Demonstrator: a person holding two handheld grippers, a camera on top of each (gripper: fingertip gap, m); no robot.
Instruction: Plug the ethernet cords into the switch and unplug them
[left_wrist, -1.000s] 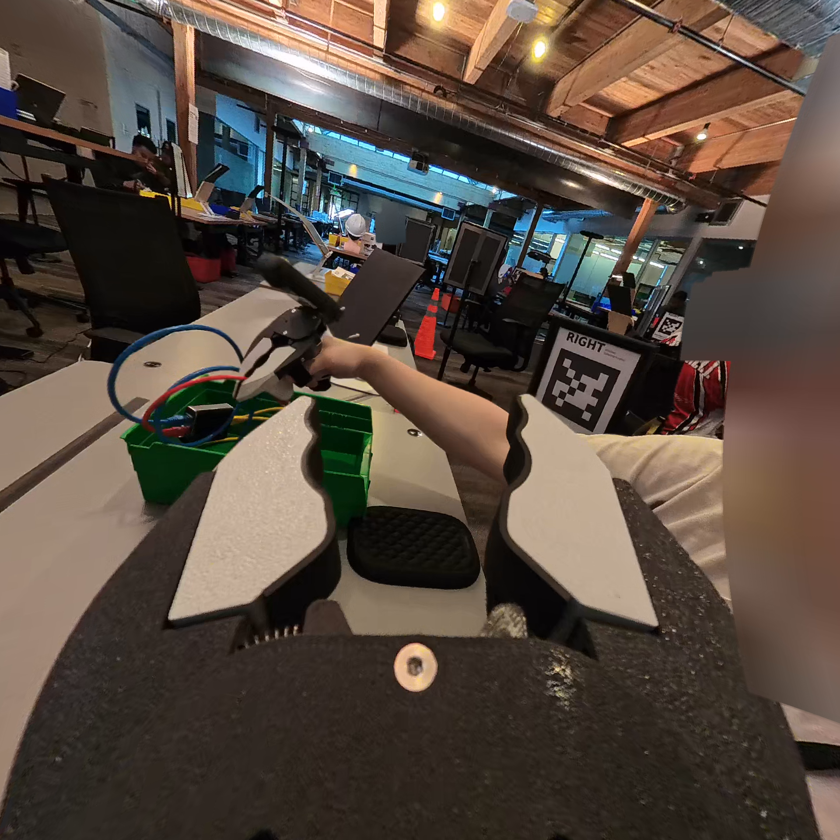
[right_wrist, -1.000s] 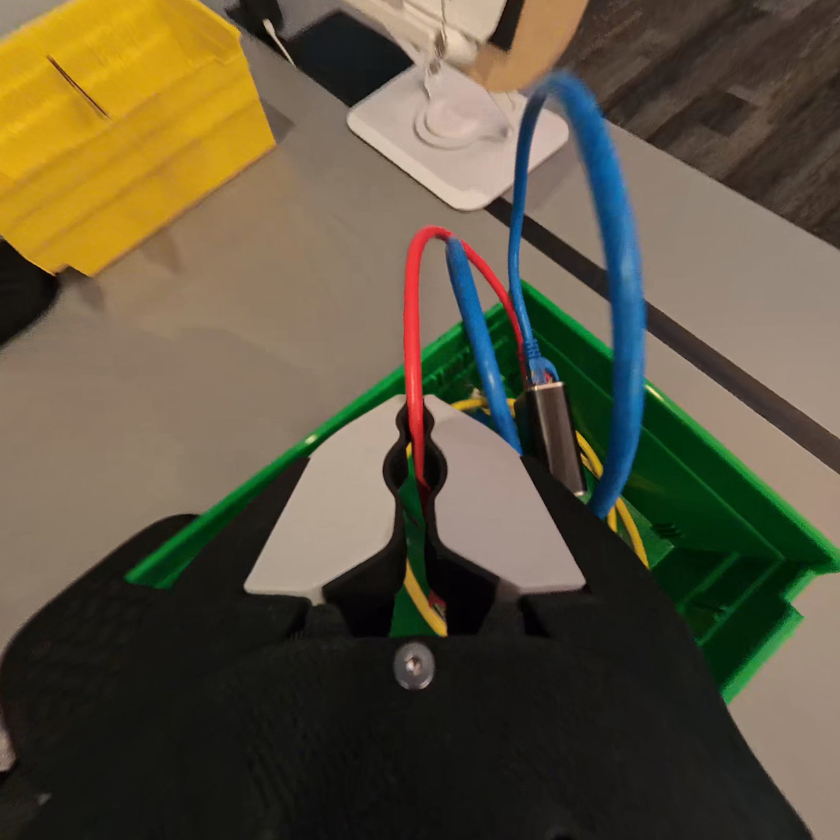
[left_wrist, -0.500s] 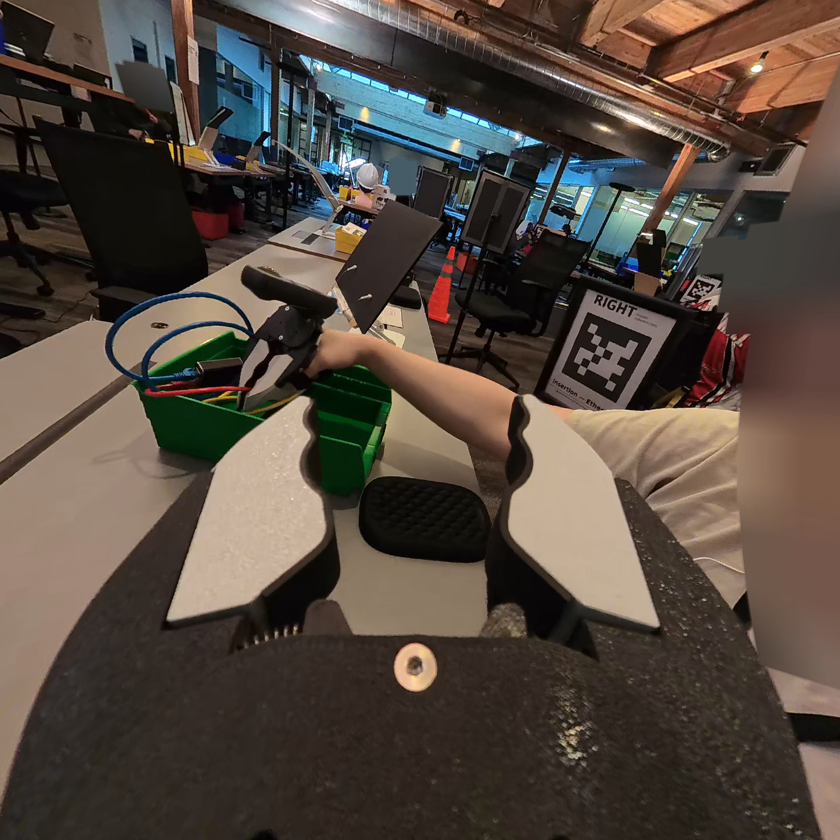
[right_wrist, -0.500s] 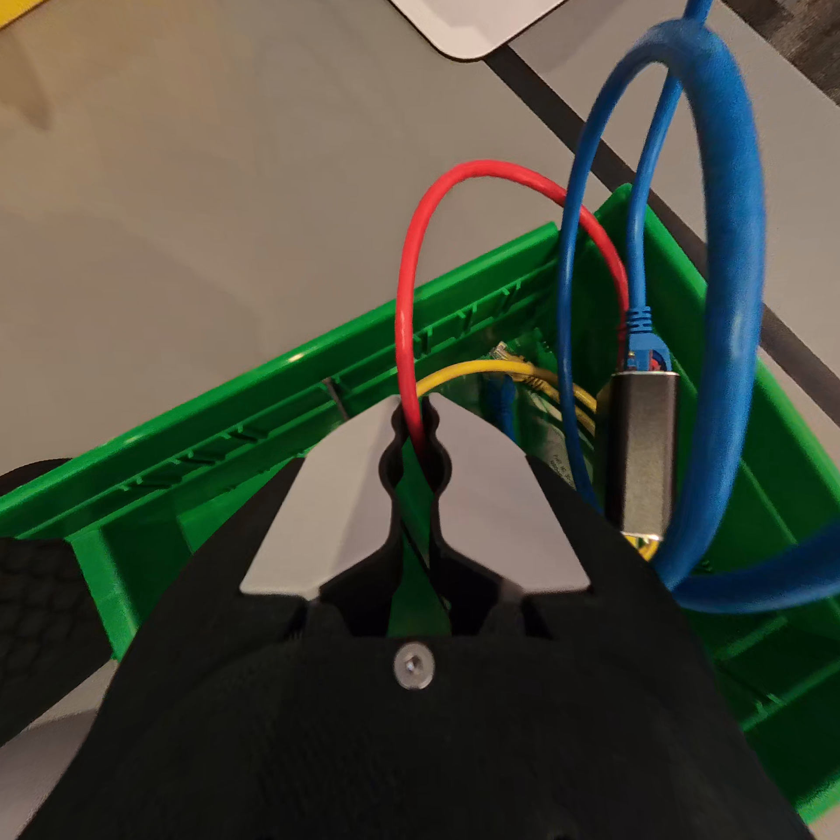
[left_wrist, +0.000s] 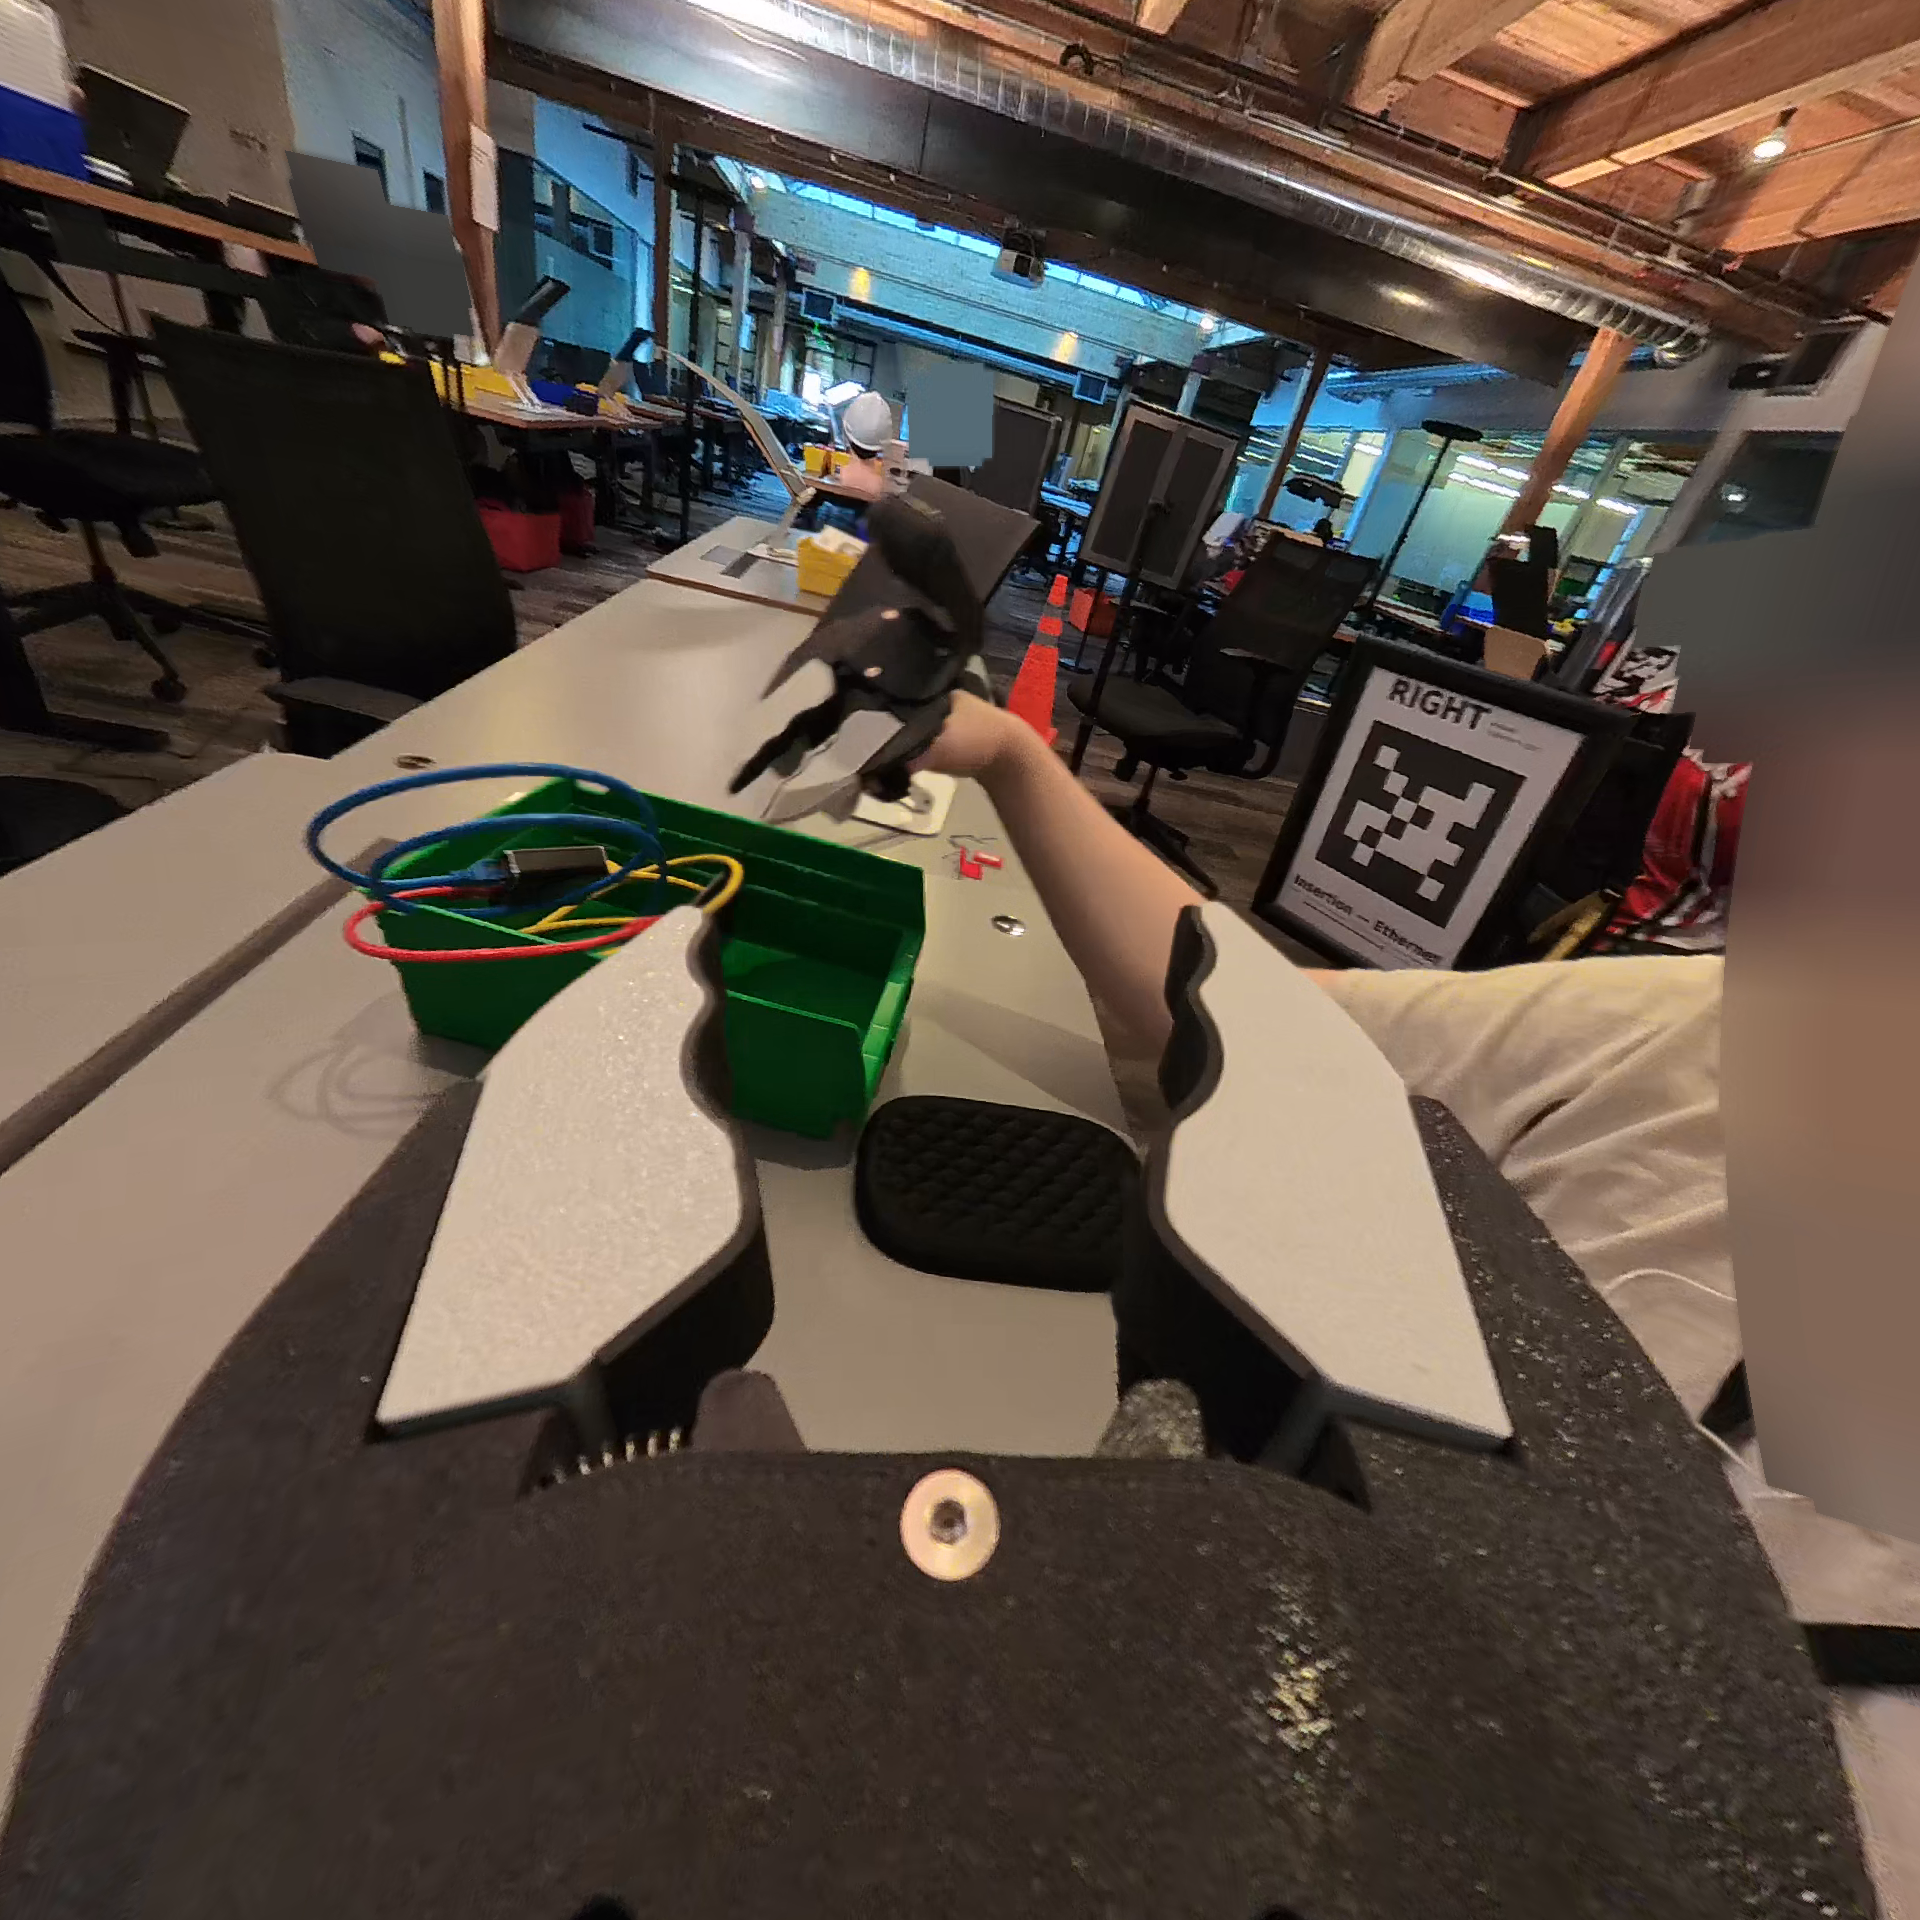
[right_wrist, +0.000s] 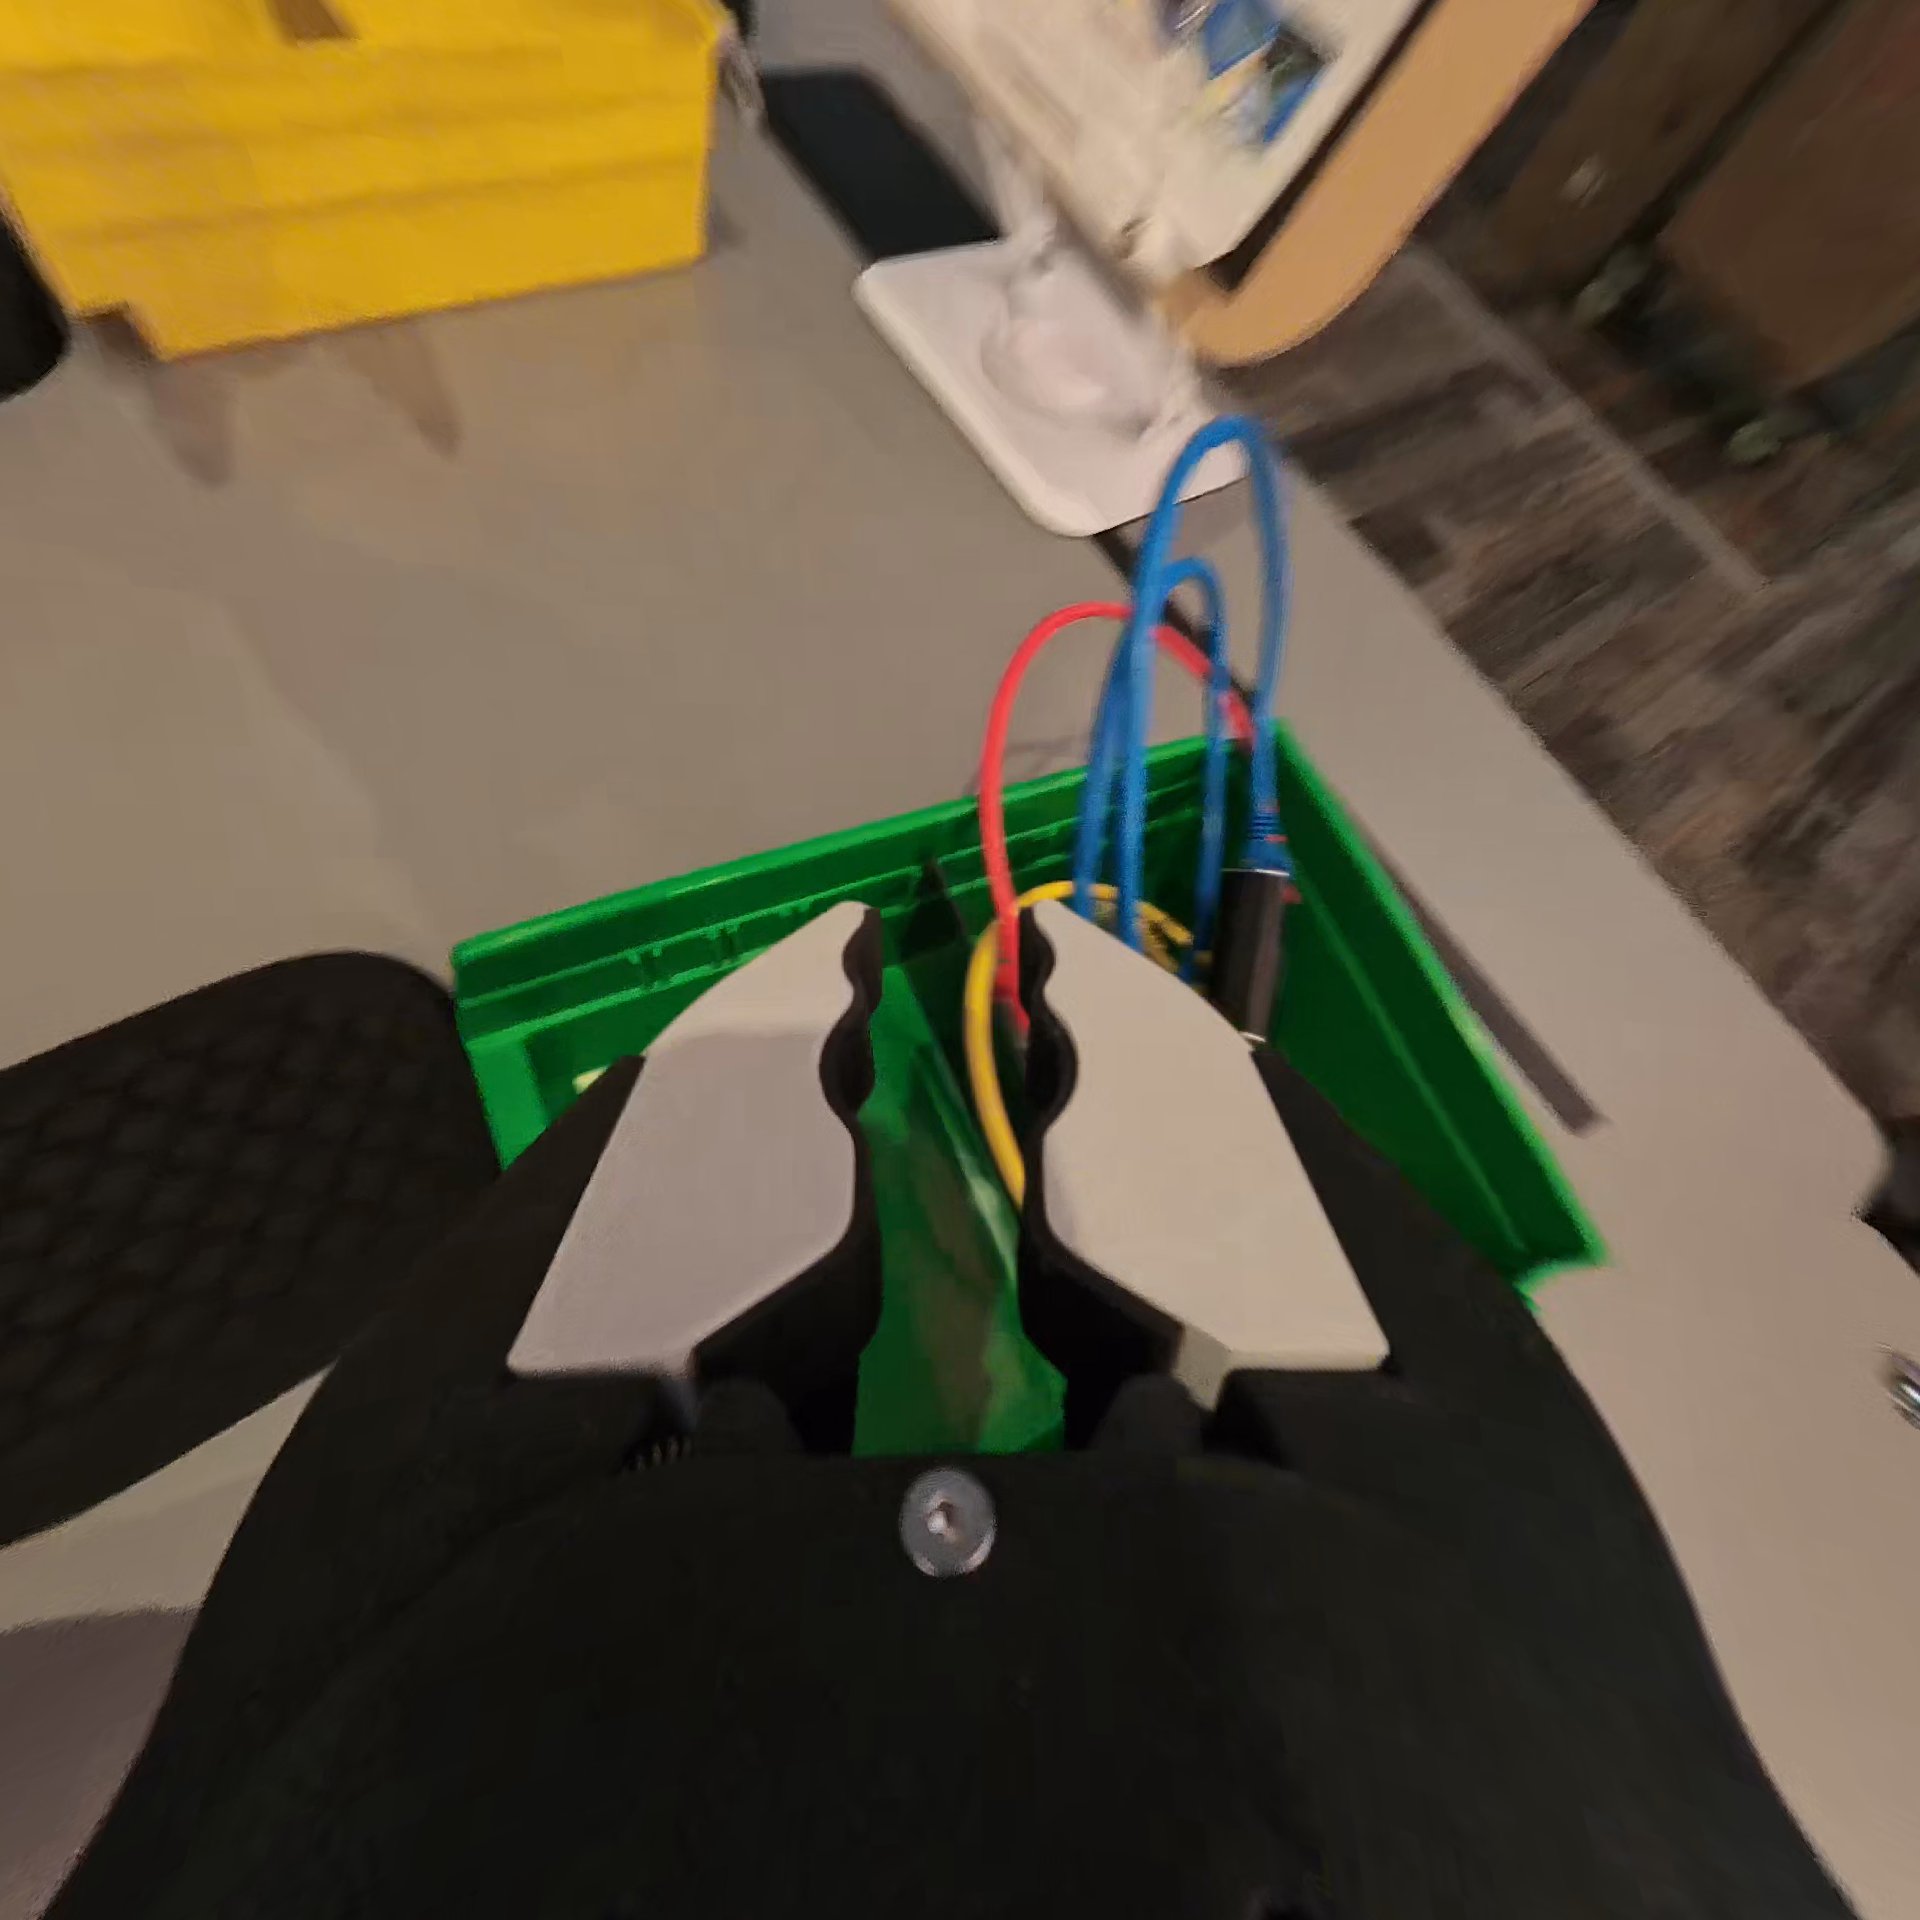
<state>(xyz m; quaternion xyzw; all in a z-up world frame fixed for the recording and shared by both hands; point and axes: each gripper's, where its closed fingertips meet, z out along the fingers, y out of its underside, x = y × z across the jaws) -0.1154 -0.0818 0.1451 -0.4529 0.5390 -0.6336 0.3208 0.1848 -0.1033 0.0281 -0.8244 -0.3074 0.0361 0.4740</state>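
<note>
Right gripper (right_wrist: 951, 935) jaws parted, gripping nothing, poised above the green plastic divided bin (right_wrist: 1434, 1039) at frame centre; thin red ethernet cord (right_wrist: 995, 790) and yellow cord (right_wrist: 982, 1049) looping up between the fingers beside the right pad. Two blue loops (right_wrist: 1153, 665) arching past the bin's far rim, beside a small dark metal switch (right_wrist: 1252, 945). Left gripper (left_wrist: 935, 987) jaws spread wide, bare, over open grey counter (left_wrist: 156, 1091). Black textured pad (left_wrist: 997, 1184) just beside the bin's near edge.
</note>
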